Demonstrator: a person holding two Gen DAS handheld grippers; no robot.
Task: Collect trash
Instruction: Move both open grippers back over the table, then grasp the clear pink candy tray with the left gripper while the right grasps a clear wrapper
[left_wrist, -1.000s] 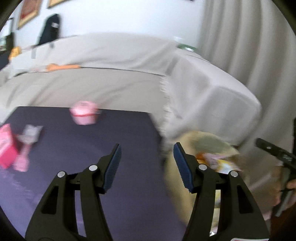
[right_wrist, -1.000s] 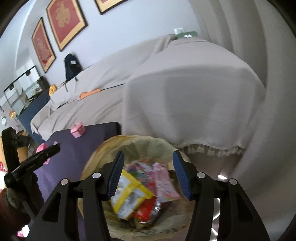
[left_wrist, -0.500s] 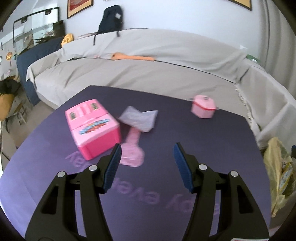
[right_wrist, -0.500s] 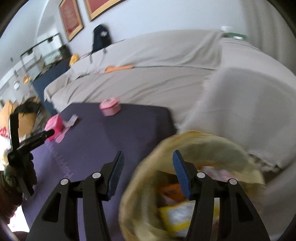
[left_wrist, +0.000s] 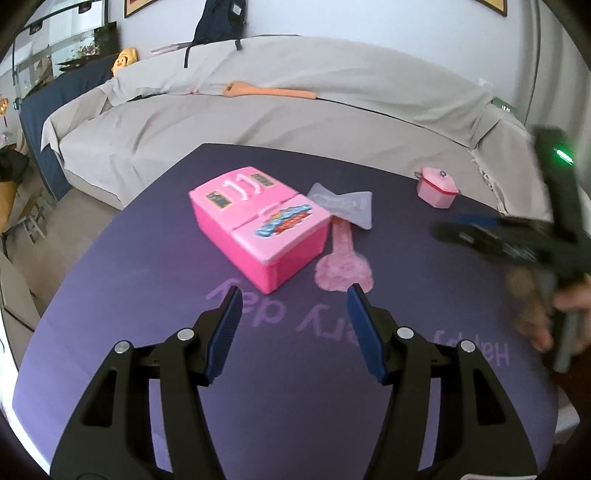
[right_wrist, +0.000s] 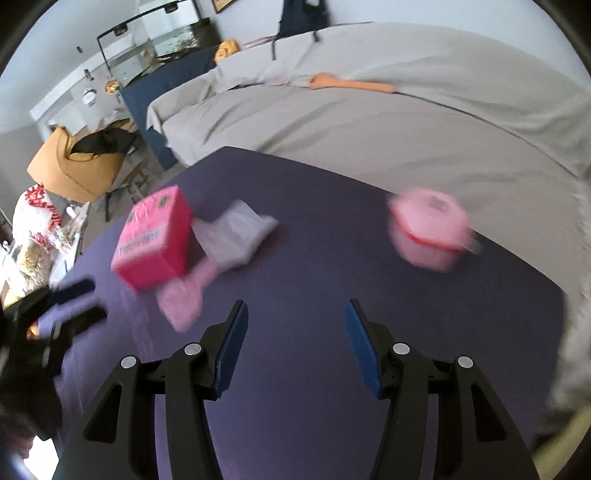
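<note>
Both grippers hang over a dark purple mat (left_wrist: 155, 280), jaws parted and empty: the left gripper (left_wrist: 291, 295) nearest the trash, the right gripper (right_wrist: 293, 308) further along the mat, blurred in its own view. Just past the left gripper's fingertips lies a pink wrapper (left_wrist: 341, 266), flat on the mat, its far end tucked under a clear plastic wrapper (left_wrist: 343, 203). Both touch or nearly touch the side of a pink toy box (left_wrist: 258, 225). The 2 wrappers look thin, light and limp, likely slippery; the raised, crumpled edge of the clear one probably offers the best hold. The box crowds 1 side, so approach from the open mat looks easier. A small pink pot (left_wrist: 437, 186) stands well apart near the far edge, where a covered sofa (left_wrist: 258, 118) begins.
</note>
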